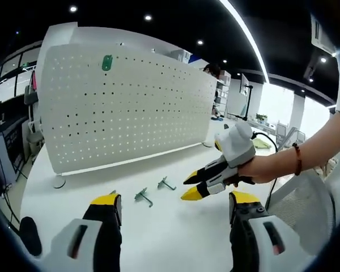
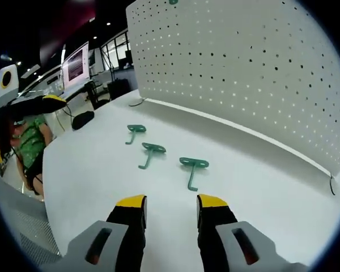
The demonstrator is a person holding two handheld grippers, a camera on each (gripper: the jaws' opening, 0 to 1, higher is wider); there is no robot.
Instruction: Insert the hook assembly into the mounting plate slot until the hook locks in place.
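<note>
The task looks barely begun: three green hooks, the nearest, the middle and the far one, lie loose on the white table, well apart from the upright pegboard. The right tool hovers near them with jaws parted and empty; the left tool is wide and empty. No containers visible

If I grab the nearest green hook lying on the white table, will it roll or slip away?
The nearest green metal hook lies flat on the white table, with a crossbar at its far end, so it probably won't roll. It looks thin, stiff and light. On that smooth surface it may skid if the open right gripper nudges it.
</note>
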